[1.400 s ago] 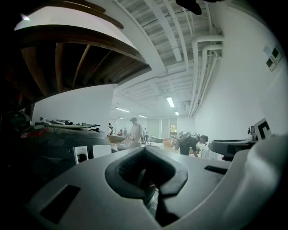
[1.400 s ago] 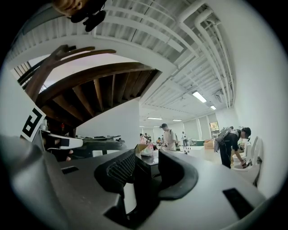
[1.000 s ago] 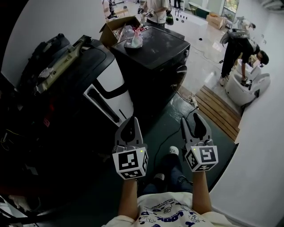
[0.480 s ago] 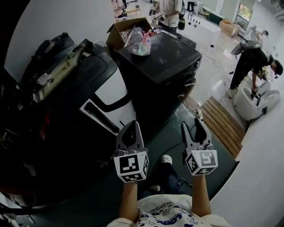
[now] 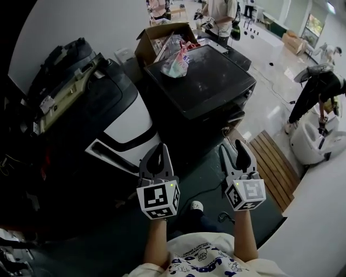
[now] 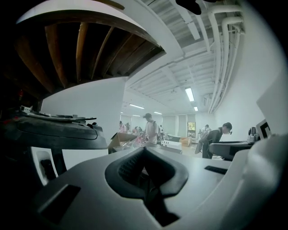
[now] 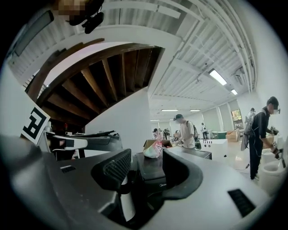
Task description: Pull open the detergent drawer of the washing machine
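Observation:
A black washing machine (image 5: 200, 81) stands ahead of me with a pink-and-white plastic bag (image 5: 175, 65) on its lid. In the right gripper view its dark front (image 7: 155, 168) shows between the jaws, still some way off. I cannot pick out the detergent drawer. My left gripper (image 5: 158, 145) hangs in the air short of the machines, shut and empty; its pads meet in the left gripper view (image 6: 144, 150). My right gripper (image 5: 232, 146) is held level beside it, open with nothing between its fingers (image 7: 146, 159); its jaws have just opened a little wider.
A black-and-white appliance (image 5: 127, 121) with clutter on top stands left of the washer. An open cardboard box (image 5: 162, 35) sits behind it. A wooden slatted platform (image 5: 273, 162) lies at the right. People (image 5: 221, 13) stand at the back, and another person (image 5: 319, 86) bends at the right.
Both grippers have moved forward together towards the washing machine, which now sits larger and closer in the head view. The right jaws stand slightly wider.

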The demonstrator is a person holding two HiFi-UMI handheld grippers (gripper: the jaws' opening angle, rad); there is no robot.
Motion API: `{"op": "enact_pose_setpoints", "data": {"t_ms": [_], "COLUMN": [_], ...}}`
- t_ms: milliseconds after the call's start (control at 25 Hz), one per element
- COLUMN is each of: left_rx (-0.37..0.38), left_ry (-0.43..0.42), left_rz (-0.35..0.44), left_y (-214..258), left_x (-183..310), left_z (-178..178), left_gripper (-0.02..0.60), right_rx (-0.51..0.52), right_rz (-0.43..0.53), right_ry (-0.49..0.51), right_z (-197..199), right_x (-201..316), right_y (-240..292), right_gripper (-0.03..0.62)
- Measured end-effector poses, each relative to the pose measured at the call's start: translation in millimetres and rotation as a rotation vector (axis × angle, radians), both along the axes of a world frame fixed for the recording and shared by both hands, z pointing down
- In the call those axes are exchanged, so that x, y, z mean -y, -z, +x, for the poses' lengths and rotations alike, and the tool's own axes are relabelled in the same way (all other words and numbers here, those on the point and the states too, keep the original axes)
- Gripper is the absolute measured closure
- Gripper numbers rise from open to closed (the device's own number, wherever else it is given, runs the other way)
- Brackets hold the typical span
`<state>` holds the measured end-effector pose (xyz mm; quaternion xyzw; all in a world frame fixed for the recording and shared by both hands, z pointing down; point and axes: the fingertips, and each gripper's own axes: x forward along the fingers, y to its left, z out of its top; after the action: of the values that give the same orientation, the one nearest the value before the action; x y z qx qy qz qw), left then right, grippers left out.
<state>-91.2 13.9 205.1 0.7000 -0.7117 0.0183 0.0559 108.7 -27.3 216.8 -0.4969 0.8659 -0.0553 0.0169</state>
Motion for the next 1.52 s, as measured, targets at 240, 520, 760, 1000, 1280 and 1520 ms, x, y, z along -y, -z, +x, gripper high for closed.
{"op": "enact_pose_setpoints", "data": {"t_ms": [240, 520, 760, 1000, 1280, 1520], "left_rx": [-0.002, 0.002, 0.003, 0.01, 0.035, 0.027], "left_ry": [0.037, 0.065, 0.072, 0.057, 0.024, -0.007], "left_rz": [-0.004, -0.028, -0.065, -0.097, -0.117, -0.14], "left_y": [-7, -22, -39, -57, -76, -104], "left_x": [44, 65, 79, 109, 152, 185], "left_z": [12, 9, 2, -9, -19, -22], "left_gripper": [0.568, 0.568, 0.568, 0.568, 0.568, 0.568], "right_rx": [0.068, 0.141, 0.228, 0.357, 0.594, 0.72], "right_rz": [-0.009, -0.07, -0.144, -0.231, -0.332, -0.397], "right_ry": [0.047, 0.117, 0.161, 0.153, 0.128, 0.13], "right_z": [9, -5, -22, -31, -41, -52], "right_x": [51, 75, 93, 120, 158, 185], "right_y": [-2, -20, -41, -67, -96, -128], "right_gripper": [0.368, 0.367, 0.361, 0.358, 0.358, 0.358]}}
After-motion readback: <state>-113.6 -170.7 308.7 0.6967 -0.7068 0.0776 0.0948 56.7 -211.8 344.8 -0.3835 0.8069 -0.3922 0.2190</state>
